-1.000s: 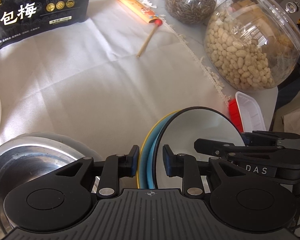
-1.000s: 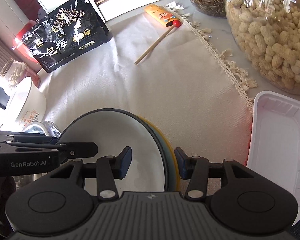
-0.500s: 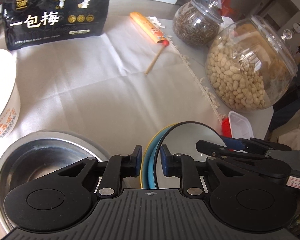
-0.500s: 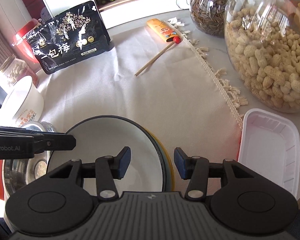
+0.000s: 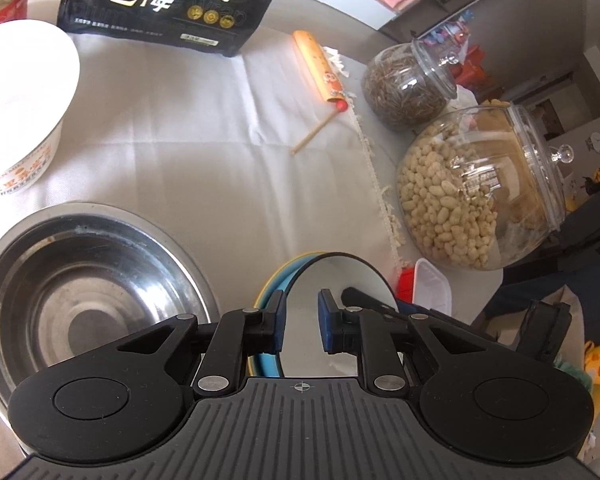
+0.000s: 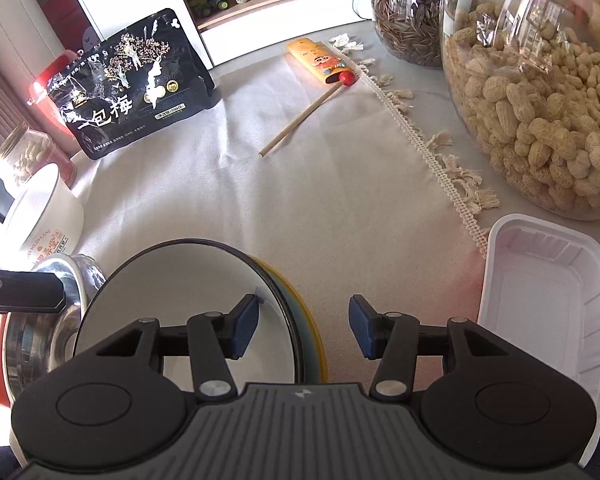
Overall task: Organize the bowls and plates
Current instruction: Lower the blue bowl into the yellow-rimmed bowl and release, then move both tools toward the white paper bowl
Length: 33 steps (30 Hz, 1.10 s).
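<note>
Left wrist view: left gripper (image 5: 301,326), fingers slightly apart astride the rim of a stack of plates (image 5: 332,280), white plate with dark rim uppermost, blue and yellow beneath; contact cannot be told. Steel bowl (image 5: 88,280) just left; white printed bowl (image 5: 20,108) beyond, on the cloth-covered bench (image 5: 204,152). Right wrist view: right gripper (image 6: 303,326), fingers wide apart, straddling the stack's right edge without touching. White plastic tray (image 6: 548,304) right, peanut jar (image 6: 540,100) behind it.
</note>
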Motion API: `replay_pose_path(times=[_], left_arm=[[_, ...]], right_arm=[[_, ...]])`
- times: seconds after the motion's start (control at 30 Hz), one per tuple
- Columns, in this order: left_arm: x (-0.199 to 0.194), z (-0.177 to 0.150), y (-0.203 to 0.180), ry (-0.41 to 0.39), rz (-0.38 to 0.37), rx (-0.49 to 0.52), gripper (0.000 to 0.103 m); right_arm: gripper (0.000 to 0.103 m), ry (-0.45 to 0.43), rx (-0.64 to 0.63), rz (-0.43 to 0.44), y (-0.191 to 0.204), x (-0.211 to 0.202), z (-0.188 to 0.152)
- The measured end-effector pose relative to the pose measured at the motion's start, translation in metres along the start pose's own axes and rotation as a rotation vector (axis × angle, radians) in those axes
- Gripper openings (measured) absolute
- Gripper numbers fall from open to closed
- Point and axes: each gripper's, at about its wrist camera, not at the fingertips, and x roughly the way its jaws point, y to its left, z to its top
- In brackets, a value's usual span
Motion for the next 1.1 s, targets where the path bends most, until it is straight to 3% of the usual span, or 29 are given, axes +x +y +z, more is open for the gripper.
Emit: replay_pose_path(times=[0.43,0.67,0.73,0.87,0.97,1.1], left_arm=[[-0.019,-0.003,-0.006,-0.036,-0.05,0.023,0.019],[-0.035,0.024,0.028,-0.154,-0.006,0.031,0.019],[-0.053,0.033,0.045,-0.233,0.033,0.015,0.019],[-0.093,0.053,0.088,-0.399,0.265,-0.011,0.02],[-0.112,0.064,0.124,-0.449,0.398,-0.093,0.02],[-0.13,0.07,0.158,-0.485,0.449,-0.184,0.02]], right_arm=[[0.051,-0.045,-0.035,-0.034,0.01,-0.007,0.001],[0.051,-0.125,-0.133,-0.062,0.046,-0.026,0.033],[0.051,-0.154,-0.168,-0.055,0.066,-0.03,0.048],[0.054,-0.179,-0.251,-0.001,0.117,-0.027,0.074],[0.055,-0.159,-0.304,0.057,0.159,-0.013,0.088],[0.055,-0.082,-0.326,0.133,0.214,0.018,0.101]])
